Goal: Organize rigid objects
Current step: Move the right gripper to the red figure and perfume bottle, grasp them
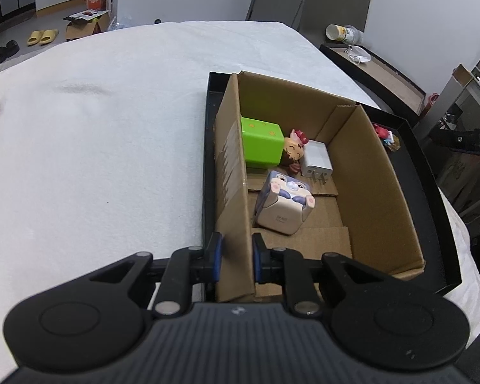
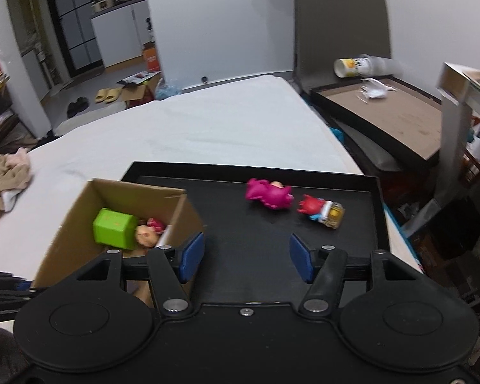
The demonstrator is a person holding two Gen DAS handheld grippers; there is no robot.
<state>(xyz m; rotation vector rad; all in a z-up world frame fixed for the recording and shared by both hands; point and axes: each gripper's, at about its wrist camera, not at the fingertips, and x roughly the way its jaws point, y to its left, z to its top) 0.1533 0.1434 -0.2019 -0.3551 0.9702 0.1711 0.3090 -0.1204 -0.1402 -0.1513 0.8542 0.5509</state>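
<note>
Over a white-covered table, my left gripper pinches the near left wall of a cardboard box, one blue pad outside the wall and the other inside, the jaws narrowed onto the cardboard. Seen from my left wrist, the box sits in a black tray and holds a green cube, a small doll head with a red bow, a white charger with its prongs facing me, and a cream cube toy with a cartoon face nearest the gripper. This view shows only a glimpse of small red toys at the tray's far right edge.

From my right wrist the scene opens up: the tray's bare black floor lies beneath my right gripper, whose blue pads stand wide apart, holding and touching nothing. Beyond it on the tray lie a pink toy figure and, just beside it, a red toy on a yellow-wheeled base. The box shows at left with the green cube and the doll head; the charger and cream cube are hidden here. My left gripper points level along the box wall; my right tilts down toward the tray, the box at its left finger.
</note>
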